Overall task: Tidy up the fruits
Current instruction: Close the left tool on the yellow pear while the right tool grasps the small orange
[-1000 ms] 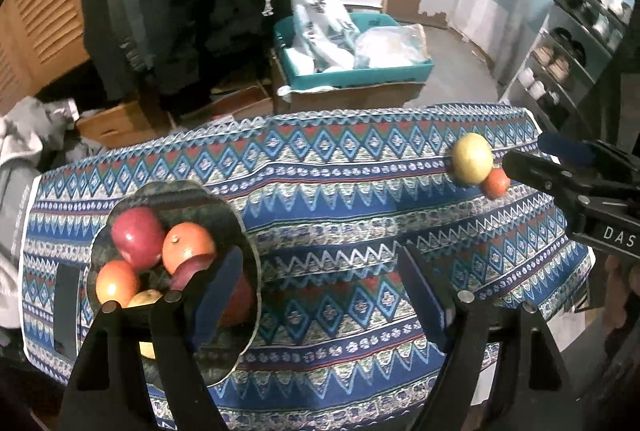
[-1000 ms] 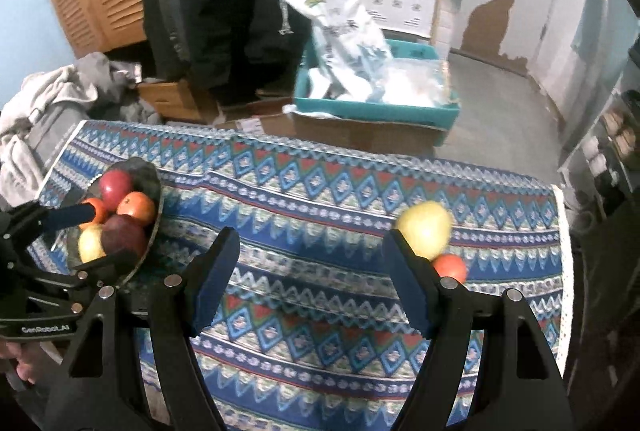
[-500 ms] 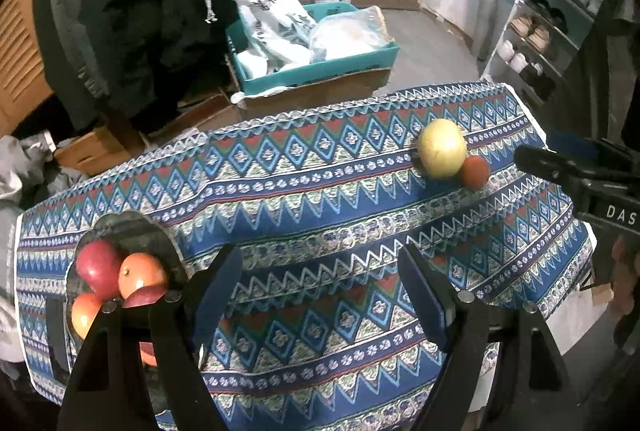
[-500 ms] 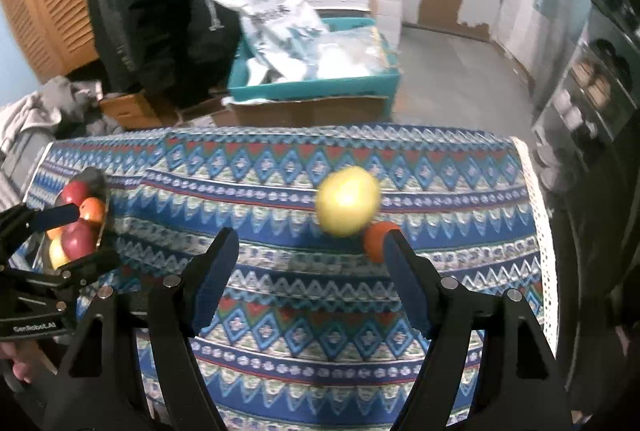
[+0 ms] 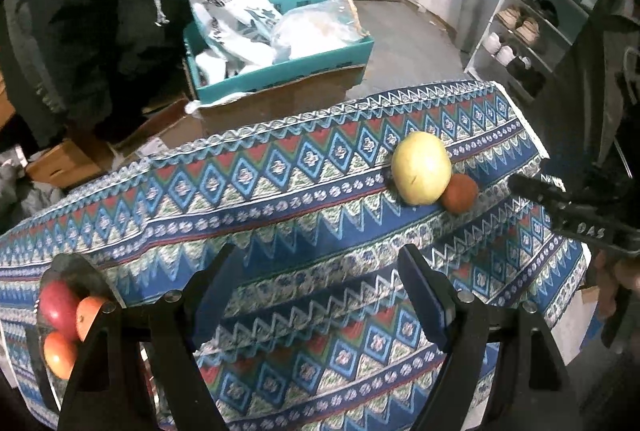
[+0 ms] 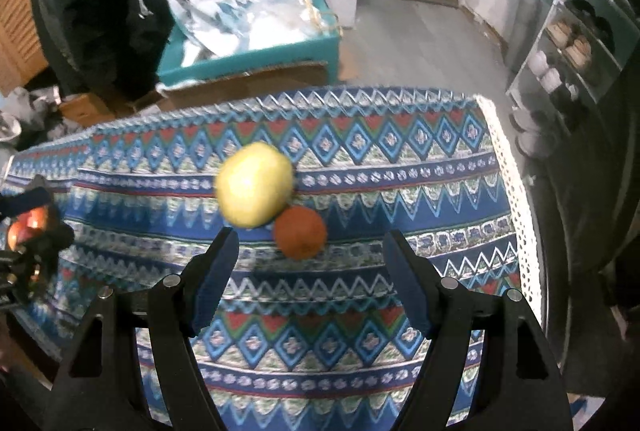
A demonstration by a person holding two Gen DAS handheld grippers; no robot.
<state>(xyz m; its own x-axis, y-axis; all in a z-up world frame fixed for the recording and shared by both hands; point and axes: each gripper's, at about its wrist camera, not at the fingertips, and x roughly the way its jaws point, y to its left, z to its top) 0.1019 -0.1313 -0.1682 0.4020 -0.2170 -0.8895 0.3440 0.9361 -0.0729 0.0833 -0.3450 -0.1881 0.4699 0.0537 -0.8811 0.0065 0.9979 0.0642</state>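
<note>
Landmark: the yellow fruit (image 6: 255, 185) on the patterned cloth (image 5: 280, 199) that covers the surface.

**Risks**

1. The left hand-held gripper (image 5: 316, 291) hangs over bare cloth, jaws wide, nothing between them. It sits between the bowl (image 5: 80, 271) and the yellow fruit, well apart from the fruit. Likely fault: a sweep toward the bowl could knock the piled fruit out over the low rim.
2. The right hand-held gripper (image 6: 310, 271) stands just short of the yellow fruit, jaws wide and empty, tilted steeply down. The small orange fruit (image 6: 300, 233) touches the yellow fruit on its near right side. Likely fault: closing on one fruit nudges the other, and a round fruit set rolling on the cloth may reach the edge to the right of the pair.
3. The left fingertip (image 6: 224, 251) lines up just below the yellow fruit. A descent from here could land on top of it and push it away instead of straddling it.
4. The right wrist view is blurred, so fine alignment cannot be judged.

**Containers**

- Bowl, far left of the yellow fruit: a red apple (image 5: 58, 305) and at least two orange fruits; the remainder is hidden by the gripper.
- Teal box (image 5: 280, 67), on the floor beyond the yellow fruit: white plastic bags
</note>
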